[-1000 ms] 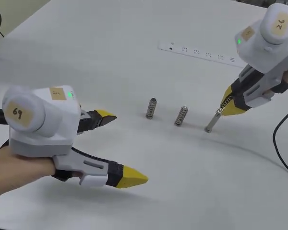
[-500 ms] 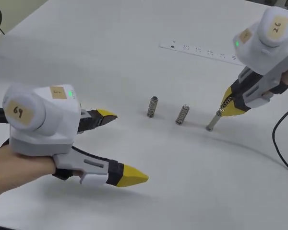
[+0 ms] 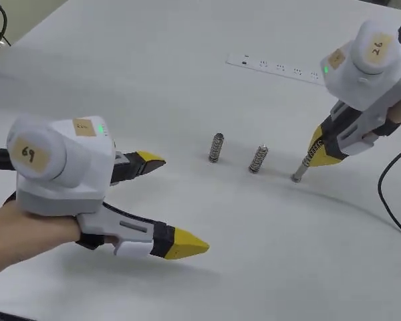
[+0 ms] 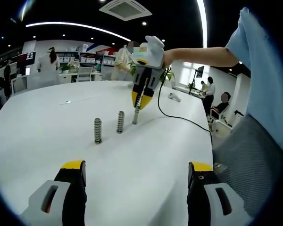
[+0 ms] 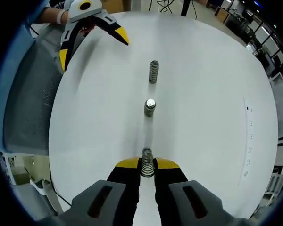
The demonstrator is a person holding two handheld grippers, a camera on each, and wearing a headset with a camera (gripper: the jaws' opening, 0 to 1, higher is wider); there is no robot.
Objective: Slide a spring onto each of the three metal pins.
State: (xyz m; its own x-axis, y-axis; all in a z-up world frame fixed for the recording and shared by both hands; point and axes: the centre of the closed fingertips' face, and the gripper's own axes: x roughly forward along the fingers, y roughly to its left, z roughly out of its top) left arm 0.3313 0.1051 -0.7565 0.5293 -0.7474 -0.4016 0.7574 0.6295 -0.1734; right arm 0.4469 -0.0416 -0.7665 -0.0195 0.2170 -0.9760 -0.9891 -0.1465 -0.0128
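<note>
While the right gripper [image 3: 319, 152] clamps the last spring [image 3: 312, 155], holding it in line over the bare third pin [image 3: 298, 175] for threading, the left gripper [image 3: 176, 202] hovers wide open and empty, well apart.

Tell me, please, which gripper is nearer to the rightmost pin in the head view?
Right. The right gripper is just above that pin, shut on a spring at its top. The left gripper hangs open well beyond the two other pins.
</note>
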